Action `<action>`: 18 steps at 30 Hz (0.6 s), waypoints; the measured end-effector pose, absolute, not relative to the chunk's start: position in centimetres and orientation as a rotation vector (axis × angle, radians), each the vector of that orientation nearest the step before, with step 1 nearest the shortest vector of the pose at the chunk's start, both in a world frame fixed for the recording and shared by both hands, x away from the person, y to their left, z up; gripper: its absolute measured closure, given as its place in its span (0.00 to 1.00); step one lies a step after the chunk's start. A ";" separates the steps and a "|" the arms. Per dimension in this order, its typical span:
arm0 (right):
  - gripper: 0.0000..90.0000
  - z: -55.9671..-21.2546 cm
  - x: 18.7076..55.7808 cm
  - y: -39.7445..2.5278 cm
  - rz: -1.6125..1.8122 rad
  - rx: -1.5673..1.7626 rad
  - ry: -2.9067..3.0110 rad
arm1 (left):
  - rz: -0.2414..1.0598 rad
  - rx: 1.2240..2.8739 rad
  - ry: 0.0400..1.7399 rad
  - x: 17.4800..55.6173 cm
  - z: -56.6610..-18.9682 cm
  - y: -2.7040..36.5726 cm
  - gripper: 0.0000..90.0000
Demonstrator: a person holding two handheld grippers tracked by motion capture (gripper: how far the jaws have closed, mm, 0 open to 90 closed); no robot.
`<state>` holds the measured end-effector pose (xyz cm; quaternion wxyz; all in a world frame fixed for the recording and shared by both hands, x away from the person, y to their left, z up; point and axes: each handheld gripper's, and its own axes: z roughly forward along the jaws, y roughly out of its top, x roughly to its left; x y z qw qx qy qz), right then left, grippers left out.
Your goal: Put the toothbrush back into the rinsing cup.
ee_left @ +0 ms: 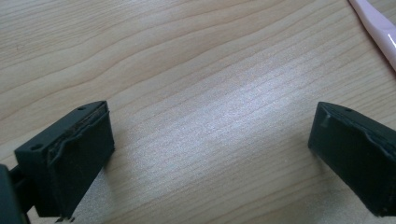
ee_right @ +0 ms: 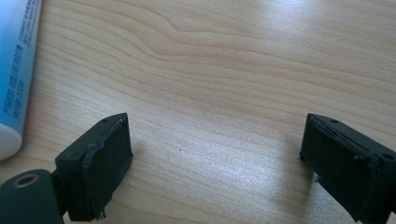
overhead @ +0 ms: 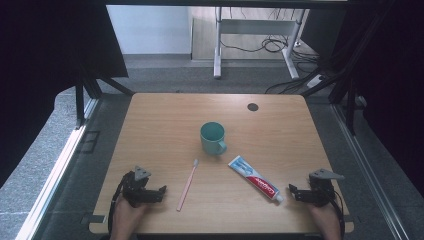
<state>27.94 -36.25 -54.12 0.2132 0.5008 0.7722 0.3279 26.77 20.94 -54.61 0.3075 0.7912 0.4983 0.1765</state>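
Now both grippers, left (overhead: 161, 190) and right (overhead: 291, 190), are being held empty, fingers apart, flanking the cup (overhead: 212, 138); toothbrush (overhead: 187, 184) and toothpaste (overhead: 254, 178) are likely being approached next.

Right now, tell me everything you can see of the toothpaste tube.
The toothpaste tube lies flat on the wooden table, slanted, its white cap toward the near right and its flat crimped end toward the green mug, apart from it. It looks like soft plastic, pale blue and white at the crimp, red nearer the cap. Nothing grips it; the right gripper rests just beyond the cap, jaws open. In the right gripper view its blue printed side and cap show at the left edge.
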 end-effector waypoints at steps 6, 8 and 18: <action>0.10 -54.1 27.9 -36.2 0.912 1.383 2.148 | 0.470 2.087 1.326 26.8 -54.6 20.9 0.00; 0.10 -54.1 27.9 -36.2 0.912 1.383 2.148 | 0.472 2.086 1.329 26.8 -54.6 20.9 0.00; 0.11 -54.1 27.9 -36.2 0.921 1.370 2.159 | 0.473 2.085 1.333 26.8 -54.6 20.8 0.00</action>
